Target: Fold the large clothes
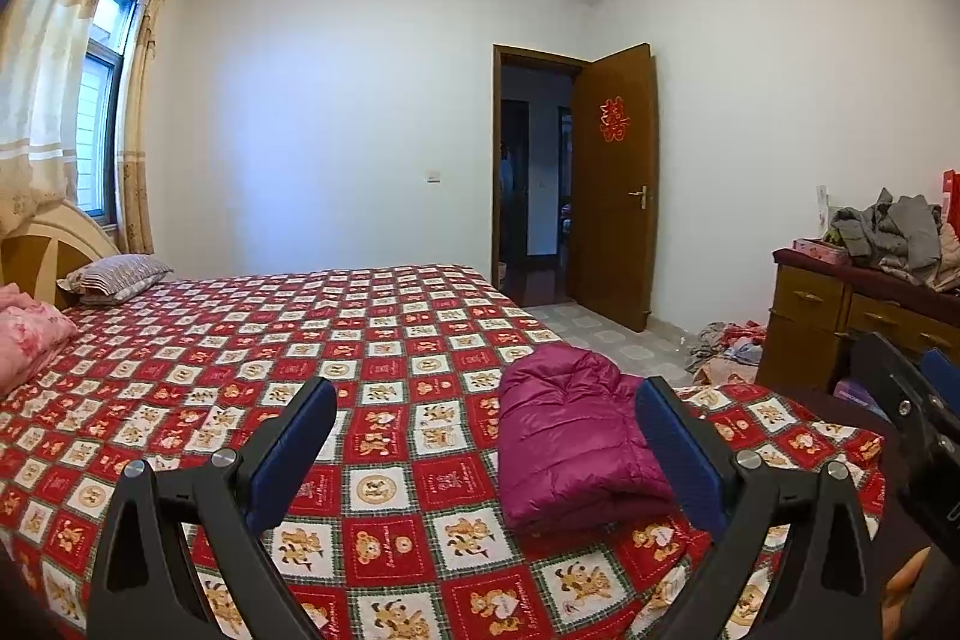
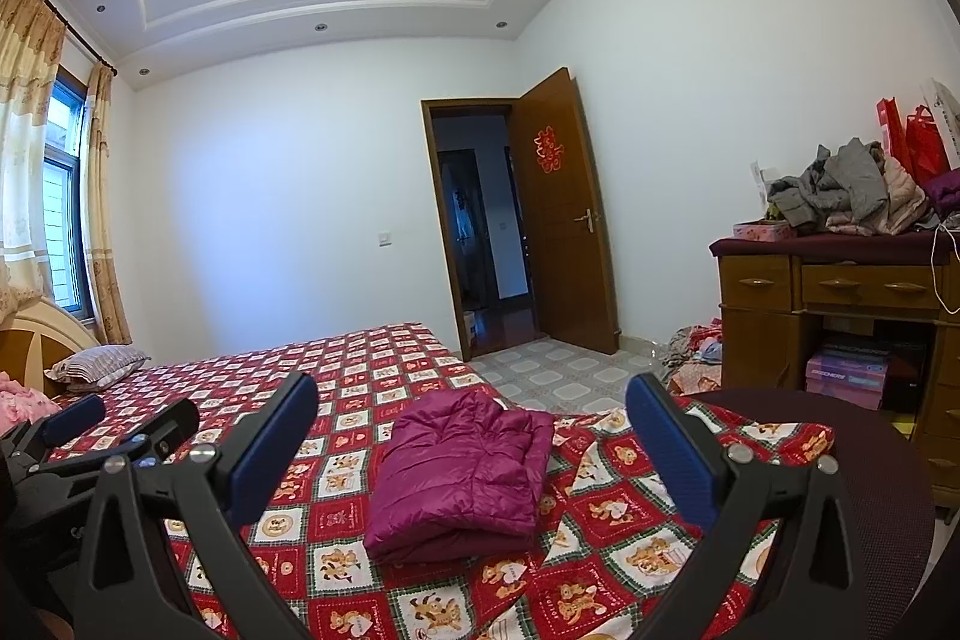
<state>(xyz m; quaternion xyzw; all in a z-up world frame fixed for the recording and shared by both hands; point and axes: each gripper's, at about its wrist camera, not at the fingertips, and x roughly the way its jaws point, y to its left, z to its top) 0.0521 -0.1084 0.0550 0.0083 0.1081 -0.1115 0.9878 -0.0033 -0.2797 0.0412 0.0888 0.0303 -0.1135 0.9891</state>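
Observation:
A magenta puffer jacket (image 1: 570, 442) lies folded into a compact bundle on the red-and-white checked bedspread (image 1: 336, 358), near the bed's foot corner. It also shows in the right wrist view (image 2: 468, 472). My left gripper (image 1: 486, 442) is open and empty, held above the bed, the jacket just inside its right finger. My right gripper (image 2: 474, 436) is open and empty, hovering with the jacket between its fingers but apart from it. The left gripper (image 2: 114, 430) shows at the left of the right wrist view.
A striped pillow (image 1: 117, 277) and pink bedding (image 1: 27, 334) lie at the head of the bed. A wooden dresser (image 2: 840, 316) piled with clothes (image 2: 846, 190) stands at right. Clothes lie on the tiled floor (image 2: 696, 352). The door (image 2: 564, 214) stands open.

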